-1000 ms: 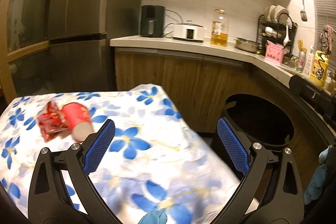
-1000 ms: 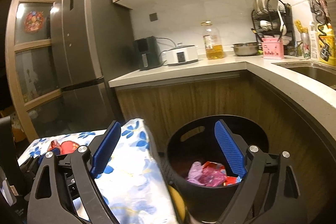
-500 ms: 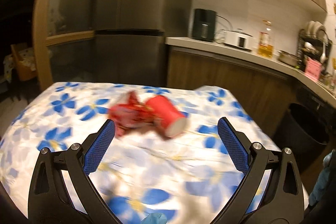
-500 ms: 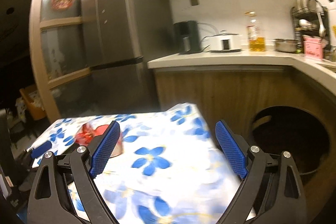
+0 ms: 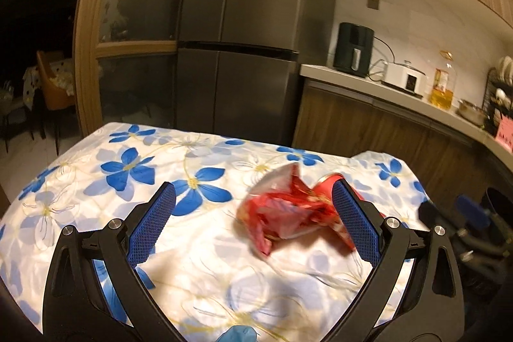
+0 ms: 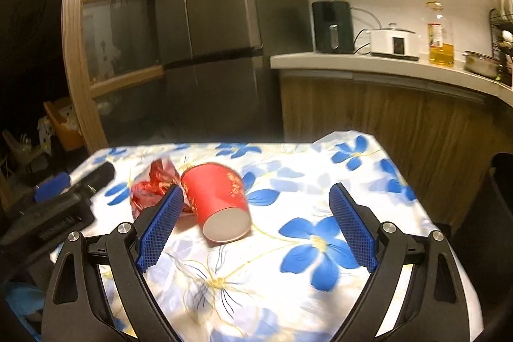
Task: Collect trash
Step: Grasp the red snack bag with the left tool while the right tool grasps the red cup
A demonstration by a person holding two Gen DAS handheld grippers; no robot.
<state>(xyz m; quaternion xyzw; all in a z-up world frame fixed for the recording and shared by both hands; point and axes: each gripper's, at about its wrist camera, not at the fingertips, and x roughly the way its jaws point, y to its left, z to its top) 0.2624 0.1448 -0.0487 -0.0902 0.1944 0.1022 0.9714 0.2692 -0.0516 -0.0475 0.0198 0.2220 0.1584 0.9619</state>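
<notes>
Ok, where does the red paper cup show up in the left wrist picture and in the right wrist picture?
Left wrist view: the red paper cup lies right of centre, mostly hidden behind the red wrapper and the blue pad of the left tongs.
Right wrist view: the cup lies on its side left of centre, base toward the camera, wrapper at its left.
Shared landmark: the black air fryer on the counter.

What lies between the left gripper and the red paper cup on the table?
A crumpled red wrapper lies between the left gripper and the red paper cup, touching the cup. The right wrist view shows this best.
</notes>
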